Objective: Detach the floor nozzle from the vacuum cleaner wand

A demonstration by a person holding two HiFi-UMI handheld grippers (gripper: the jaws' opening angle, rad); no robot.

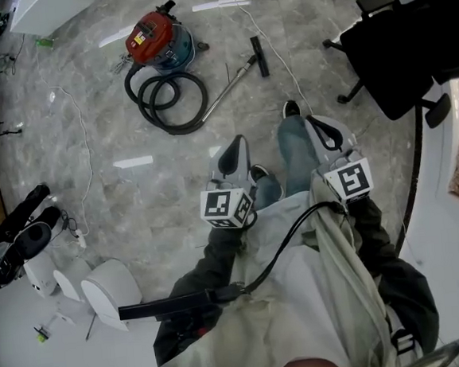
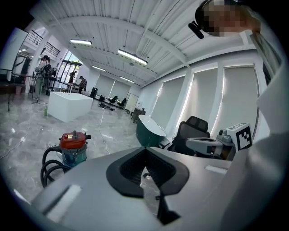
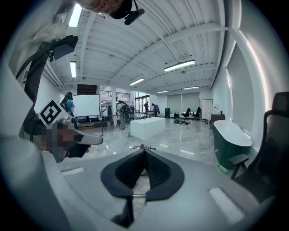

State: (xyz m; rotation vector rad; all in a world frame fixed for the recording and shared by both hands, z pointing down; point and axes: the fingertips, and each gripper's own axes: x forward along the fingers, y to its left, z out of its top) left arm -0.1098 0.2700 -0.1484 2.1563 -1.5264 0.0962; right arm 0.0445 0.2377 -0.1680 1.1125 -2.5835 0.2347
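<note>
In the head view a red and teal vacuum canister (image 1: 157,39) stands on the grey floor far ahead. Its black hose (image 1: 166,103) is coiled beside it. A metal wand (image 1: 229,89) runs from the hose to the black floor nozzle (image 1: 260,56). Well short of the nozzle, my left gripper (image 1: 236,144) and right gripper (image 1: 315,120) are held side by side above the person's legs, both shut and empty. The left gripper view has its shut jaws (image 2: 145,151) low in the middle, the canister (image 2: 73,146) to the left and the right gripper (image 2: 212,145) to the right. The right gripper view shows shut jaws (image 3: 144,151).
A black office chair (image 1: 397,44) stands at the right and a white cable (image 1: 82,144) trails across the floor at the left. White round devices (image 1: 103,287) sit at the lower left. A dark green tub (image 2: 151,131) and a white counter (image 2: 67,107) stand further off, with people in the distance.
</note>
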